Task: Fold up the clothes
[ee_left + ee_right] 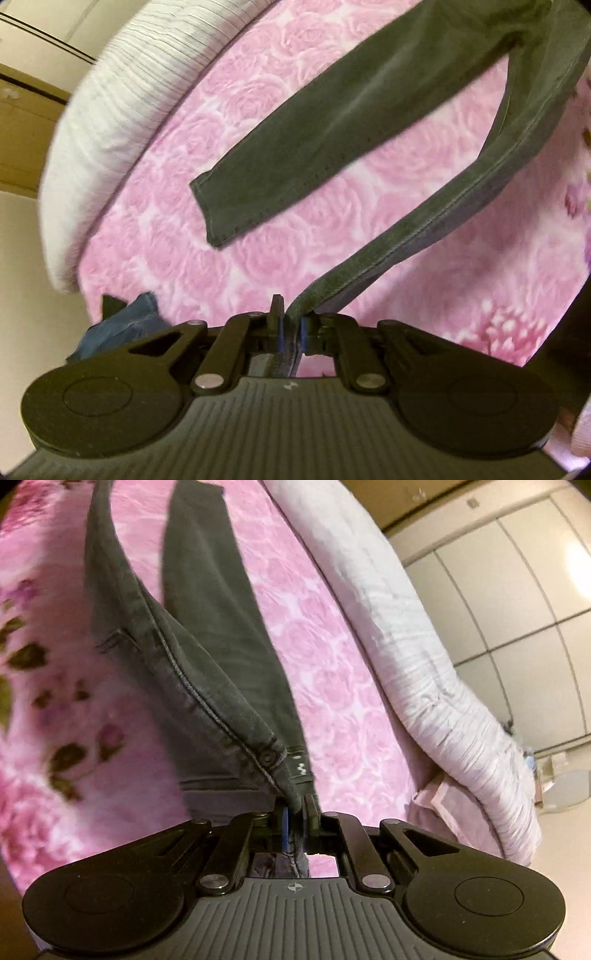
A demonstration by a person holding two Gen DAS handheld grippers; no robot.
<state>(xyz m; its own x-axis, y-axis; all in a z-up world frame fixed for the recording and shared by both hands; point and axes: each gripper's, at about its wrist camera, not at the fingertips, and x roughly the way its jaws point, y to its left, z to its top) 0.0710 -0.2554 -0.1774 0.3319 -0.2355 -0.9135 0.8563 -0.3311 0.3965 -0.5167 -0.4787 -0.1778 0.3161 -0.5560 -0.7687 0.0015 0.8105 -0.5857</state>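
While both of our grippers are clamped on the dark grey jeans (207, 686), we have them hanging over the pink blanket (155, 206). Our left gripper (291, 328) pinches a leg hem; our right gripper (295, 812) pinches the waistband by the button. Denim like this should feel heavy and limp, sagging toward 12 o'clock, so thick seamed edges seem the surest hold.

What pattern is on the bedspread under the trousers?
Pink roses all over the bedspread; clearest in the left wrist view.

Trousers (332, 122) over blanket (295, 240), between tools.
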